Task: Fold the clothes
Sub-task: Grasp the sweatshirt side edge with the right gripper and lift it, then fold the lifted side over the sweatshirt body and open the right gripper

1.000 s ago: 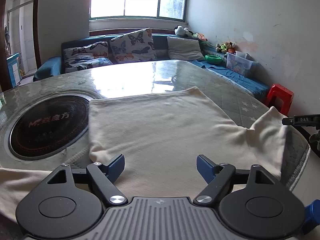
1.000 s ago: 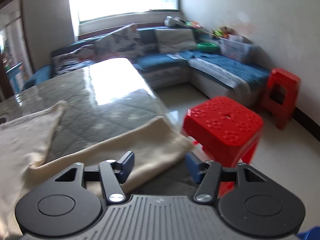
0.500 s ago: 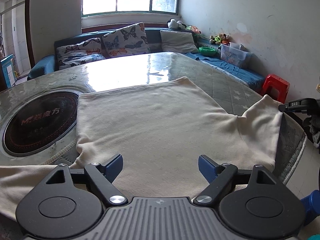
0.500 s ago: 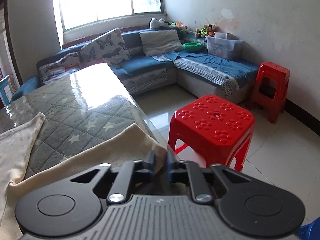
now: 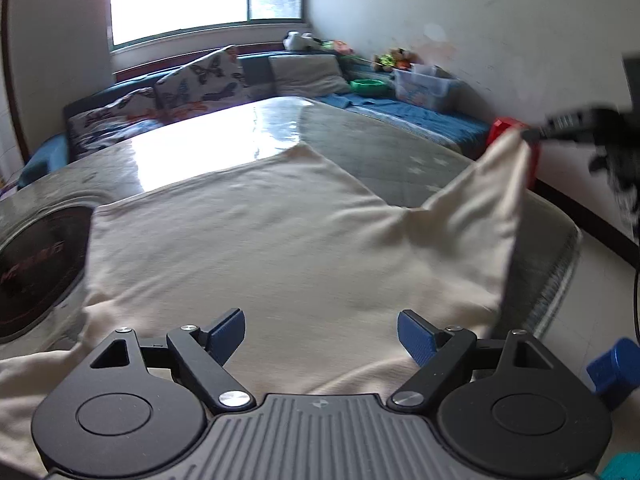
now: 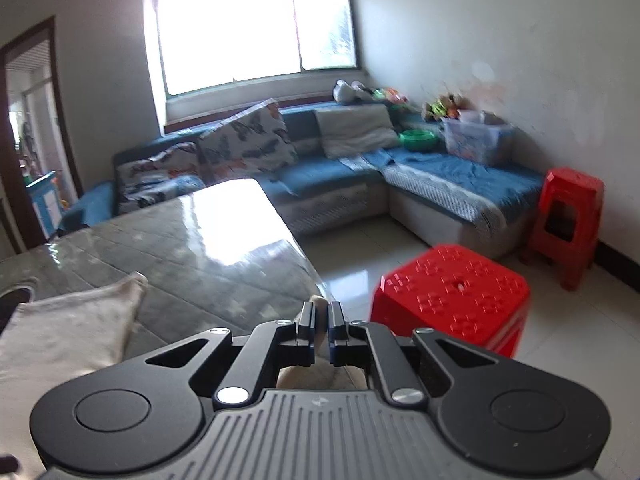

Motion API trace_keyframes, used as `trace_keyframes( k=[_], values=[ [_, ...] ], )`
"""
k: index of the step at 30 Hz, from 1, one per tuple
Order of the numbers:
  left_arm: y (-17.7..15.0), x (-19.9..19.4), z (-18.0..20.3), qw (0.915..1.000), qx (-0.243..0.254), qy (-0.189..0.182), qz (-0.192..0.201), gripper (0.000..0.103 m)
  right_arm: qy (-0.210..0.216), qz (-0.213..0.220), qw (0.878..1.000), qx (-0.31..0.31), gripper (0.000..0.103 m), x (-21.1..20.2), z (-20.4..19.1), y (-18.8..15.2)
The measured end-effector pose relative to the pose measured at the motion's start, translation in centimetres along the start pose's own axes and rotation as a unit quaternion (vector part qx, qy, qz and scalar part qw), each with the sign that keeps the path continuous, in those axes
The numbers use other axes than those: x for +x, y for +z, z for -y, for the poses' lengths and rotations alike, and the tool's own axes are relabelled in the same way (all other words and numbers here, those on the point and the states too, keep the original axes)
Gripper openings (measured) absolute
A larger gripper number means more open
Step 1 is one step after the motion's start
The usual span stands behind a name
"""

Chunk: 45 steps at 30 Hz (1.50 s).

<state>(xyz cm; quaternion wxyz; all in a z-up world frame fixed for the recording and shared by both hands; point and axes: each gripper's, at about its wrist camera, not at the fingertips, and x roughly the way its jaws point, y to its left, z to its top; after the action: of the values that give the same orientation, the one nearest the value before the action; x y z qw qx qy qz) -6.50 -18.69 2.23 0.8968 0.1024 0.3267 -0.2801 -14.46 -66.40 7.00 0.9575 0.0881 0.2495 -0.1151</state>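
The tabletop (image 5: 400, 148) is a glossy grey quilted surface with a star pattern; a round black inset (image 5: 36, 264) sits at the left edge of the left wrist view. Beyond the tabletop, a blue corner sofa (image 6: 328, 172) with butterfly-print cushions (image 6: 248, 140) runs under a bright window (image 6: 256, 28) at the top centre. Two red stools (image 6: 448, 300) stand on the tiled floor at the right of the right wrist view, one near and one against the wall.

The cream garment (image 5: 260, 240) lies spread flat across the tabletop, filling the centre of the left wrist view. The left tool (image 5: 320, 330) hangs just above the garment's near edge with its blue-padded fingers spread wide, gripping nothing. The right tool (image 6: 321, 320) is pressed together on the garment's sleeve tip, a sliver of cream fabric showing between the fingers. In the left wrist view, this sleeve (image 5: 480, 220) rises off the tabletop toward the upper right of the frame, drawn into a taut peak.

Compared with 0.5 s ago, the sleeve was lying nearly flat on the tabletop; it is now lifted clear. The right tool was already pinching it then, and one second ago it was open.
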Motion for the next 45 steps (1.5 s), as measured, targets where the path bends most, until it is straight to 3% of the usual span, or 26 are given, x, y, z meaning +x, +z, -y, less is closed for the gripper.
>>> trace_keyframes(
  k=[6,15,24,33,38,45],
  values=[
    [-0.2,-0.5,0.4,0.9999,0.008,0.0,0.009,0.086,0.053,0.038,0.997,-0.034,0.005,-3.2,-3.1,2.5],
    [-1.2,-3.6,-4.0,0.9968,-0.051,0.049,0.037,0.089,0.149,0.062,0.981,-0.106,0.005,-6.4,-10.3,4.0],
    [-3.3,-6.5,-8.4,0.9871,-0.116,0.095,0.057,0.091,0.245,0.032,0.953,-0.175,0.005,-6.6,-19.8,2.8],
    [-5.1,-8.2,-10.9,0.9792,-0.152,0.12,0.06,0.091,0.315,-0.035,0.919,-0.233,0.005,-5.9,-27.4,-2.0],
    [-5.3,-8.3,-11.1,0.9781,-0.157,0.122,0.059,0.091,0.344,-0.071,0.898,-0.263,0.005,-5.2,-29.6,-4.6],
    [-5.3,-8.3,-11.3,0.9777,-0.161,0.121,0.06,0.091,0.351,-0.078,0.894,-0.269,0.014,-5.7,-29.3,-5.1]
  ],
)
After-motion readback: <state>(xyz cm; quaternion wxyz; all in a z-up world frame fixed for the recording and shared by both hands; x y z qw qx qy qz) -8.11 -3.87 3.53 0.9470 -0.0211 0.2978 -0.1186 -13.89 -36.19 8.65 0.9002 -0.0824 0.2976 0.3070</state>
